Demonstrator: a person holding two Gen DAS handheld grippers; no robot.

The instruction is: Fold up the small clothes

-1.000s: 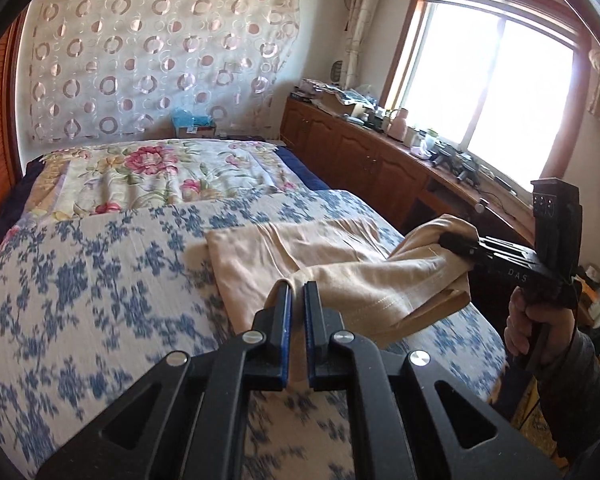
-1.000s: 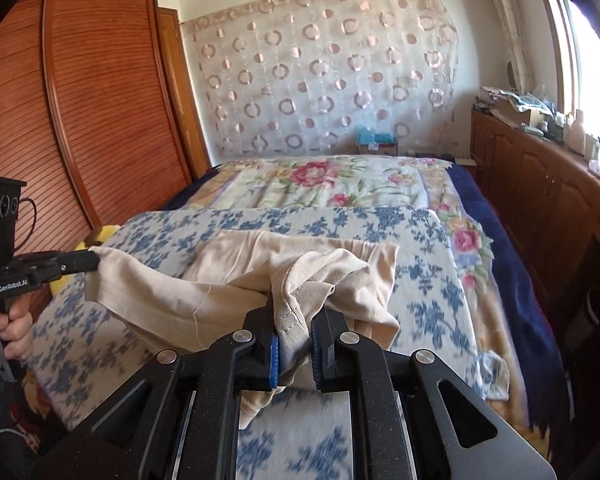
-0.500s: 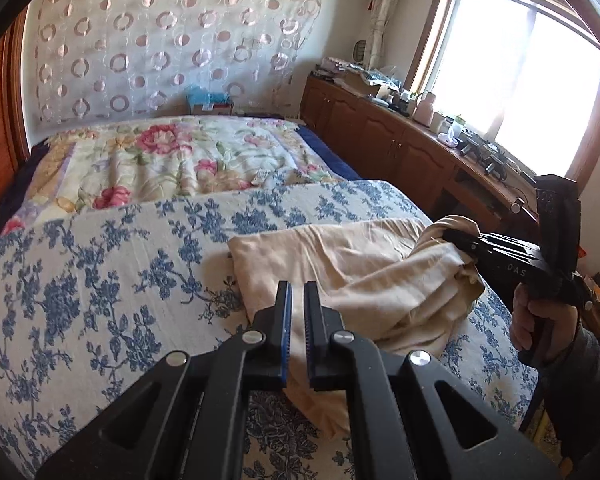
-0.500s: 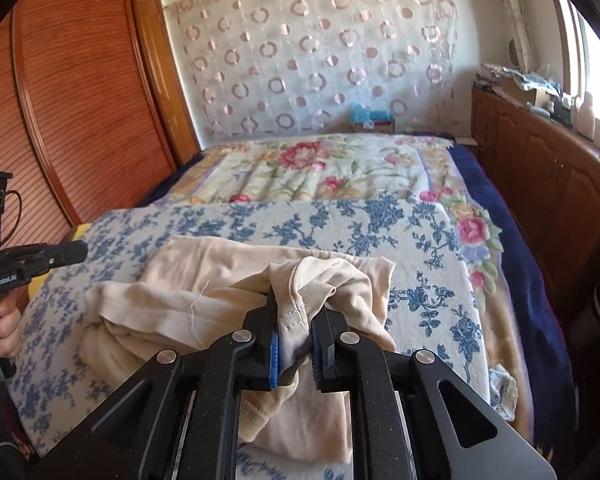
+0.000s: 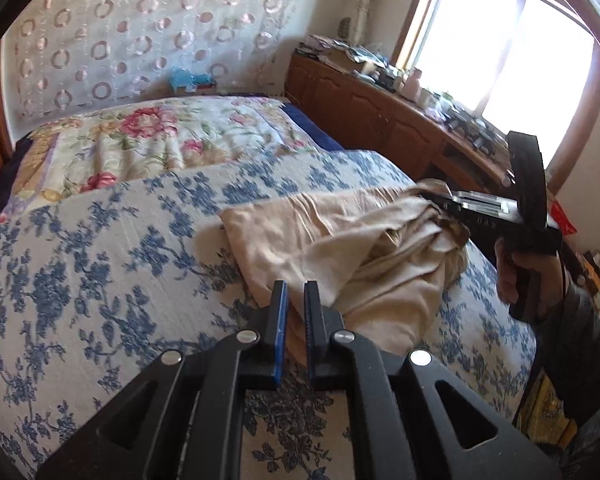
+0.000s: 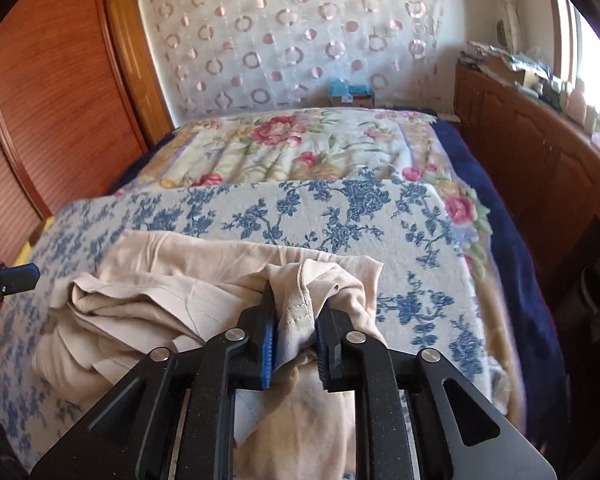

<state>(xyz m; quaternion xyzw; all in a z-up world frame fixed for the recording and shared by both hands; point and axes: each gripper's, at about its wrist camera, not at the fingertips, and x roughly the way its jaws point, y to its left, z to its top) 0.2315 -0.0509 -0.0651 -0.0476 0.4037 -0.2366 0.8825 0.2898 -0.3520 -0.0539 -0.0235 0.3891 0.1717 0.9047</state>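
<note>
A beige garment (image 5: 340,240) lies crumpled on the blue-flowered bedspread (image 5: 100,248). In the right wrist view the garment (image 6: 180,288) is bunched in folds. My right gripper (image 6: 294,312) is shut on a hemmed edge of the garment at its near right side; it also shows in the left wrist view (image 5: 448,200), at the garment's far right. My left gripper (image 5: 295,300) has its jaws nearly closed with nothing between them, just in front of the garment's near edge. In the right wrist view the left gripper's fingertips (image 6: 18,276) sit at the far left, apart from the cloth.
A floral quilt (image 6: 292,148) covers the far half of the bed. A wooden wardrobe (image 6: 52,92) stands on the left. A cluttered wooden cabinet (image 5: 380,120) runs under the window on the right. A blue box (image 6: 350,94) sits at the bed's head.
My left gripper has let go of the garment's corner and drawn back. The stretched garment has dropped and now lies bunched on the bed. My right gripper keeps its hold and has lowered.
</note>
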